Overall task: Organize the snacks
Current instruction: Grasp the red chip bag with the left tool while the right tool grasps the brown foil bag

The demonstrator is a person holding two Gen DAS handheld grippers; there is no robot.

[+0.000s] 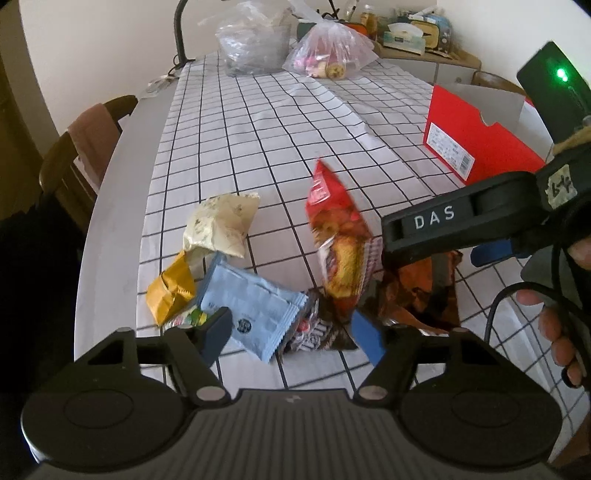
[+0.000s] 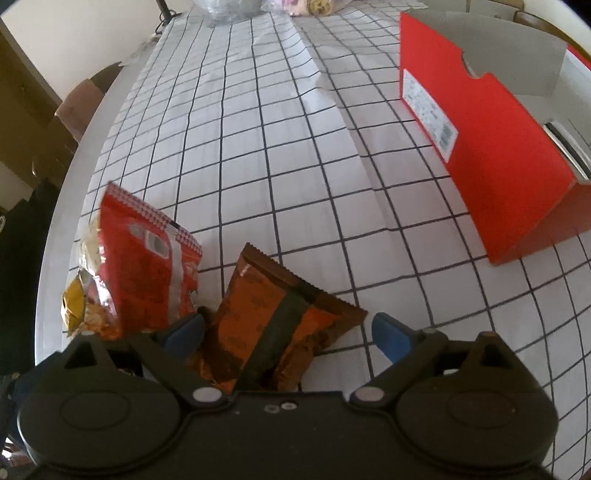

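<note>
A pile of snack packets lies at the near left of the checked tablecloth: a cream packet (image 1: 221,221), a yellow packet (image 1: 170,291), a light blue packet (image 1: 251,310), a red packet (image 1: 332,229) standing up and blurred, and an orange-brown packet (image 1: 424,295). My left gripper (image 1: 291,332) is open just above the light blue packet. My right gripper (image 2: 288,332) is open, its fingers on either side of the orange-brown packet (image 2: 266,332). The red packet (image 2: 147,266) leans just left of it. An open red box (image 1: 480,147) stands at the right, also in the right wrist view (image 2: 498,147).
Two plastic bags (image 1: 288,44) of goods sit at the table's far end, with a lamp stem (image 1: 179,29) beside them. A wooden chair (image 1: 81,147) stands at the table's left edge. Cluttered shelves (image 1: 413,33) are behind.
</note>
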